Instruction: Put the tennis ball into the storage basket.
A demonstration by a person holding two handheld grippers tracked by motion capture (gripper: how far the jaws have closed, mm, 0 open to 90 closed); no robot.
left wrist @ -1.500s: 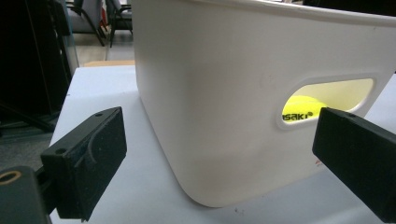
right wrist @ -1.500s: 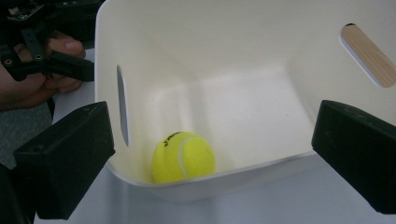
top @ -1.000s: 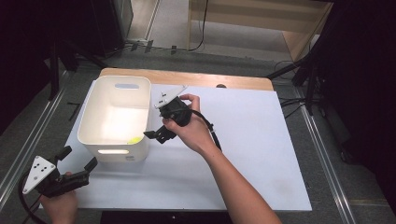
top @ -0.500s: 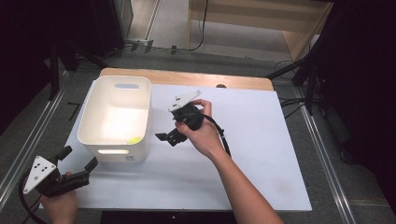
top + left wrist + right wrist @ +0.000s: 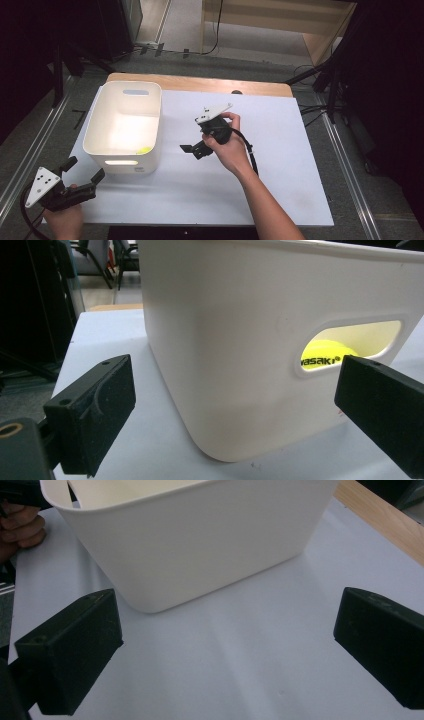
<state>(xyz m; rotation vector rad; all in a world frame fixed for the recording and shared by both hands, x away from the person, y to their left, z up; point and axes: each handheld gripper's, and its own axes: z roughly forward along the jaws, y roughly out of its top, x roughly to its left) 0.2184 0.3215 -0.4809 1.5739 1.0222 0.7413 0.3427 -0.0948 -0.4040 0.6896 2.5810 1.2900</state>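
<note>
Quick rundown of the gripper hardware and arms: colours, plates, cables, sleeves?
Left gripper and right gripper are black, each with two blocky rectangular jaws. Each carries a pale three-cornered plate dotted with dark holes and trails a black cable. Both forearms are bare, no sleeves or gloves.

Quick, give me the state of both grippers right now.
Left gripper: open, holding nothing, near the white bin.
Right gripper: open, holding nothing, above the table.
</note>
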